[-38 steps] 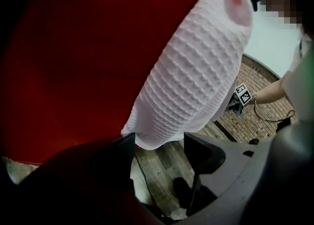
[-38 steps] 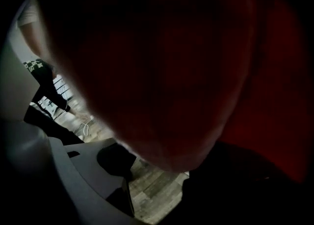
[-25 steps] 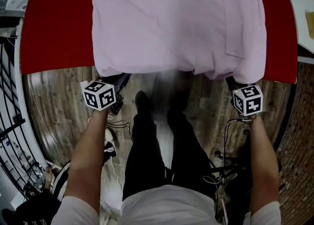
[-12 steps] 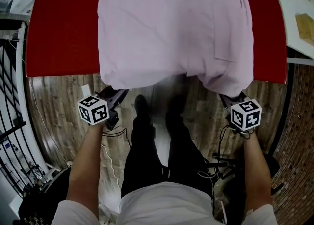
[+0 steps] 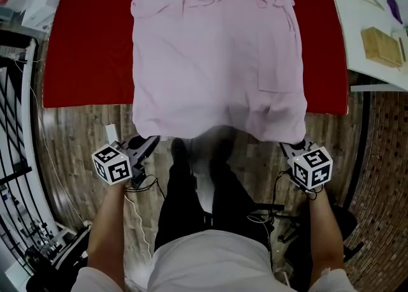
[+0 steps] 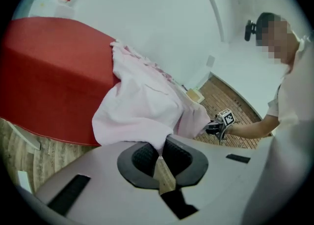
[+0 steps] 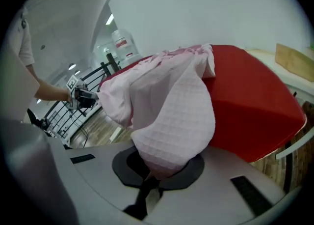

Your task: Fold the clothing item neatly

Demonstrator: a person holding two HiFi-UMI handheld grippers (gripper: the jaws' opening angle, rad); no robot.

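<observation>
While the left tool and right tool clamp its hem, the garment lies spread. Folding looks unstarted.

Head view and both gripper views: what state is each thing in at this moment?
Pink garment: spread lengthwise on the table, not yet folded, near hem drawn past the table's near edge and held at both corners.
Red table: middle covered by the garment, both sides bare.
Left gripper: fingers shut on the garment's near left corner.
Right gripper: fingers shut on the garment's near right corner.
Wooden block: lying flat on the white side table.
</observation>
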